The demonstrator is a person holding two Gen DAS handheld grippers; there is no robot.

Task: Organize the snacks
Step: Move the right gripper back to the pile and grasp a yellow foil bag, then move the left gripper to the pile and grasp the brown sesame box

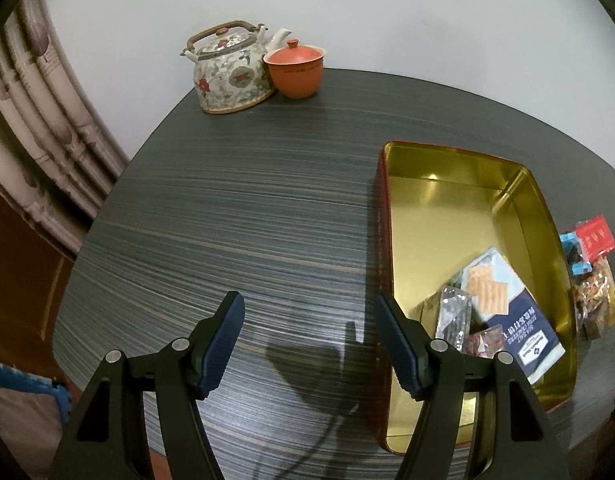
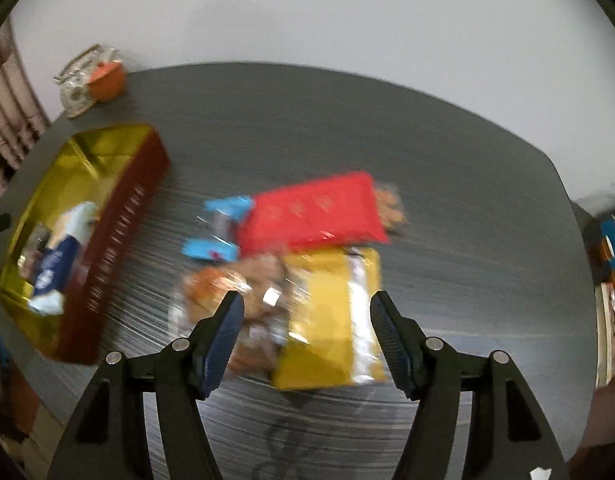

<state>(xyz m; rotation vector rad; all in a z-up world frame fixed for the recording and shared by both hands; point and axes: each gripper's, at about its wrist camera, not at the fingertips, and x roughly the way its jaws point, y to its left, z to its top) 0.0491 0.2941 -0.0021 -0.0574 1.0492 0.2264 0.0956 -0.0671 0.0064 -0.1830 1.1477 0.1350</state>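
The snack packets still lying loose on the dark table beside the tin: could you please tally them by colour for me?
Red flat packet: 1
Yellow packet: 1
Blue-ended wrapped packet: 1
Clear bag of orange-brown snacks: 1
Total: 4 that can be told apart; the right wrist view is blurred, so a hidden one is possible. The gold-lined red tin is not counted.

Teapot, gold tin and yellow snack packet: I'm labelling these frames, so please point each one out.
teapot [image 1: 227,74], left wrist view, on its patterned body.
gold tin [image 1: 439,216], left wrist view, on its bare inner floor.
yellow snack packet [image 2: 323,320], right wrist view, on its yellow front, blurred.
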